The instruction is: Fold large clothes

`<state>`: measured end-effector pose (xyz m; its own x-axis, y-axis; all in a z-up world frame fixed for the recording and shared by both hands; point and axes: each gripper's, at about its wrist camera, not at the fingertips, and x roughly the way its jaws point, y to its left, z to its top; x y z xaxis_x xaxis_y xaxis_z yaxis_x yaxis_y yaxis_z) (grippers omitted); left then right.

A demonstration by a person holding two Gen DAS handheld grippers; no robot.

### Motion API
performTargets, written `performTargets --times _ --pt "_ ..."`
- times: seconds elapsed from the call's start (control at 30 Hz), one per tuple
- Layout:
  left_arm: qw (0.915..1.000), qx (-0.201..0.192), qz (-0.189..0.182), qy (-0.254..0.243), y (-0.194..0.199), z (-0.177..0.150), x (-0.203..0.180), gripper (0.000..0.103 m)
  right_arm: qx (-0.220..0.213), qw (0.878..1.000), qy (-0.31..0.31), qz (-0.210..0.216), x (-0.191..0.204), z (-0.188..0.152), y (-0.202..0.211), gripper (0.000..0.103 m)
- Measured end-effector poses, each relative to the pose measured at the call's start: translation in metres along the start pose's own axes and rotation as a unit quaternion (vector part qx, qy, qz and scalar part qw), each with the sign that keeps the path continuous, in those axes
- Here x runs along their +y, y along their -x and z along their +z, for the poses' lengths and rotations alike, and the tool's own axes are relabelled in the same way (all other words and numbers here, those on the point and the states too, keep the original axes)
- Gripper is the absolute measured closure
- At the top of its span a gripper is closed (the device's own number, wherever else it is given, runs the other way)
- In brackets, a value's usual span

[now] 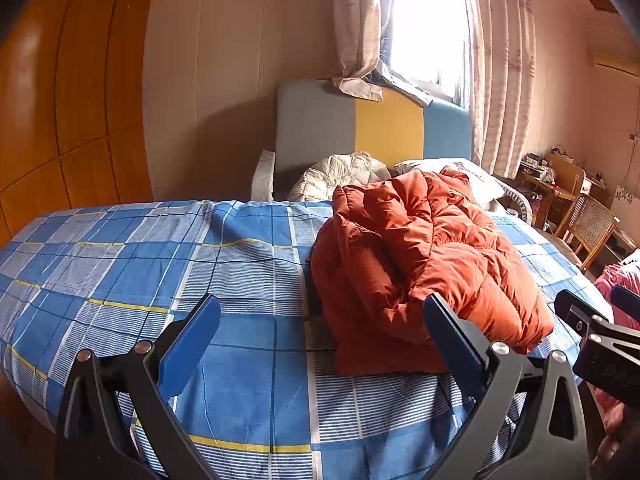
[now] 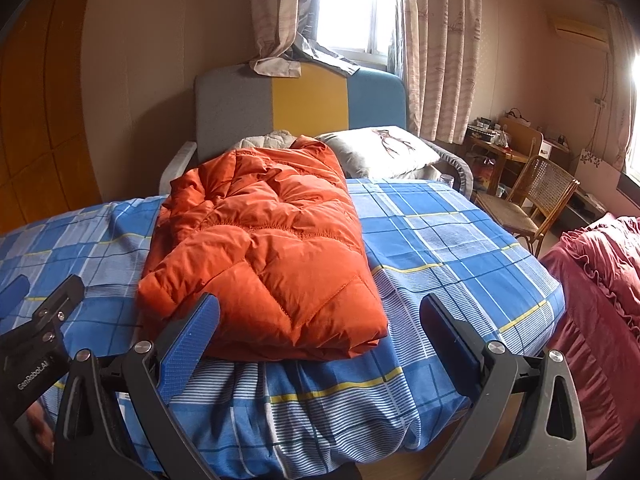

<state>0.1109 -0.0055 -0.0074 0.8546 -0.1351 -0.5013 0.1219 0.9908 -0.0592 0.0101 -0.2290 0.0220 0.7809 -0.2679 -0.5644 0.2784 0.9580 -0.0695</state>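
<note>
An orange puffer jacket lies folded into a thick bundle on the blue plaid bed sheet. It also shows in the right wrist view. My left gripper is open and empty, near the bed's front edge, with its right finger just in front of the jacket's near corner. My right gripper is open and empty, held just short of the jacket's near edge. The right gripper shows at the right edge of the left wrist view, and the left gripper at the left edge of the right wrist view.
A pillow and a white quilted garment lie by the grey, yellow and blue headboard. A wicker chair and cluttered desk stand right. A red ruffled cover lies beside the bed. A wooden wardrobe stands left.
</note>
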Motion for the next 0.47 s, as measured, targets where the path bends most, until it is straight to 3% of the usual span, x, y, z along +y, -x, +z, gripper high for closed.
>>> performTargets --times 0.47 --pt "0.9994 0.034 -0.002 0.008 -0.017 -0.006 -0.001 0.002 0.015 1.000 -0.006 0.001 -0.001 -0.003 -0.013 0.003"
